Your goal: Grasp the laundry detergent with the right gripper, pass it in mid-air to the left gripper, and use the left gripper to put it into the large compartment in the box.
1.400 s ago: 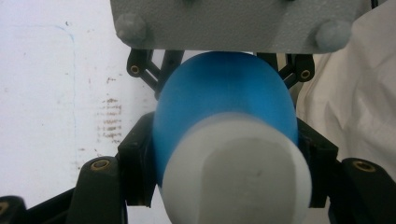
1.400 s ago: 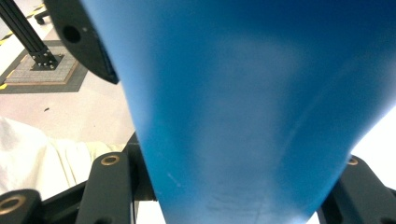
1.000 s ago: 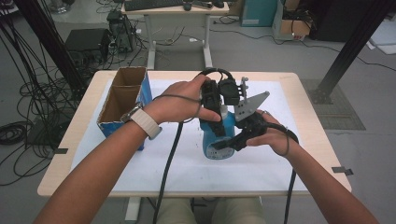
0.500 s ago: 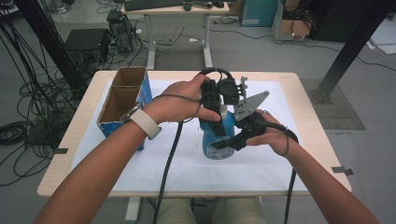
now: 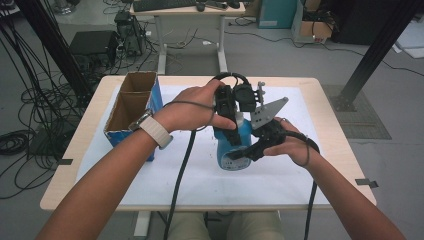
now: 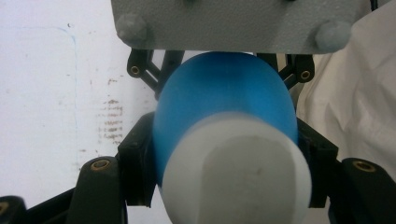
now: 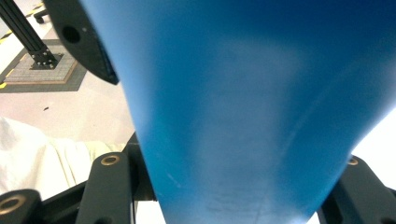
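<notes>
Bottle (image 6: 224, 107): smooth matt blue plastic w/ white cap (image 6: 238, 172). Box (image 5: 131, 107): raw cardboard. Table (image 5: 330, 117): pale wood edge.

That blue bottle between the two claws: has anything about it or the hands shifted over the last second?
Nothing visibly changed. The blue bottle sits in the same spot above the white mat, with the left claw at its white cap end and the right claw round its body. The cardboard box has not moved either.
</notes>
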A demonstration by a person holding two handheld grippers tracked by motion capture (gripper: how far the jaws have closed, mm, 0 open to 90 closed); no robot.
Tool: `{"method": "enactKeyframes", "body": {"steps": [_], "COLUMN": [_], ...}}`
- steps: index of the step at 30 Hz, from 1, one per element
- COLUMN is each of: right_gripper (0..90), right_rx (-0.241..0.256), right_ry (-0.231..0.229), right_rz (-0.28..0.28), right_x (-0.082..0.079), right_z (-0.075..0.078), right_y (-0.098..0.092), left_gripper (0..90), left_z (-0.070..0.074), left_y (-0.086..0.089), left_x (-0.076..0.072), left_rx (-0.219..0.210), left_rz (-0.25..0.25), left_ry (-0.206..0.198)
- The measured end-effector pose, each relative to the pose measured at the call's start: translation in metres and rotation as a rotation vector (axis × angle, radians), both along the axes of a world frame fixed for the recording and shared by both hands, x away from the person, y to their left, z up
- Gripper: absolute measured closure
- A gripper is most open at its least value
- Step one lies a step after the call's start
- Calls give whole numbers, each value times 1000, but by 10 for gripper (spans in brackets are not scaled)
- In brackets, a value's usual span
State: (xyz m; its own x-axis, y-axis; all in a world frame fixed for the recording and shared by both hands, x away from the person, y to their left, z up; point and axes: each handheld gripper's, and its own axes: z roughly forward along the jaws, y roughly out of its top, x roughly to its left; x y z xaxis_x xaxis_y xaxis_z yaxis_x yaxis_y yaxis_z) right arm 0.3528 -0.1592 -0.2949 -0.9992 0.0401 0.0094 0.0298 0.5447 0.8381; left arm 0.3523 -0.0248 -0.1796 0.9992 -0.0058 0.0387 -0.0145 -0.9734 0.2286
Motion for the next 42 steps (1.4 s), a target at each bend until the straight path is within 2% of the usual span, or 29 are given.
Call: {"method": "enactKeyframes", "body": {"steps": [3,10,13,19,21,25,42], "right_gripper": [429,429,429,429,429,429,428], "right_rx": [-1,9,10,10,9,8,7], "right_ry": [-1,-3,-3,-2,0,-2,-3], "right_rz": [0,-9,-10,-9,-11,-10,-11], "right_x": [0,0,0,0,0,0,0], "right_z": [0,-1,-1,-1,-1,-1,-1], "right_y": [0,0,0,0,0,0,0], "left_gripper": [373,373,373,373,373,373,374], "left_z": [0,-1,0,-1,0,-1,-1], "left_y": [0,0,0,0,0,0,1], "left_x": [0,1,3,1,3,1,1], "left_rx": [8,-7,3,-5,4,-3,-5], "left_rz": [2,-3,-25,-5,-23,-2,0], "left_ry": [3,-2,-2,-2,-2,0,0]}}
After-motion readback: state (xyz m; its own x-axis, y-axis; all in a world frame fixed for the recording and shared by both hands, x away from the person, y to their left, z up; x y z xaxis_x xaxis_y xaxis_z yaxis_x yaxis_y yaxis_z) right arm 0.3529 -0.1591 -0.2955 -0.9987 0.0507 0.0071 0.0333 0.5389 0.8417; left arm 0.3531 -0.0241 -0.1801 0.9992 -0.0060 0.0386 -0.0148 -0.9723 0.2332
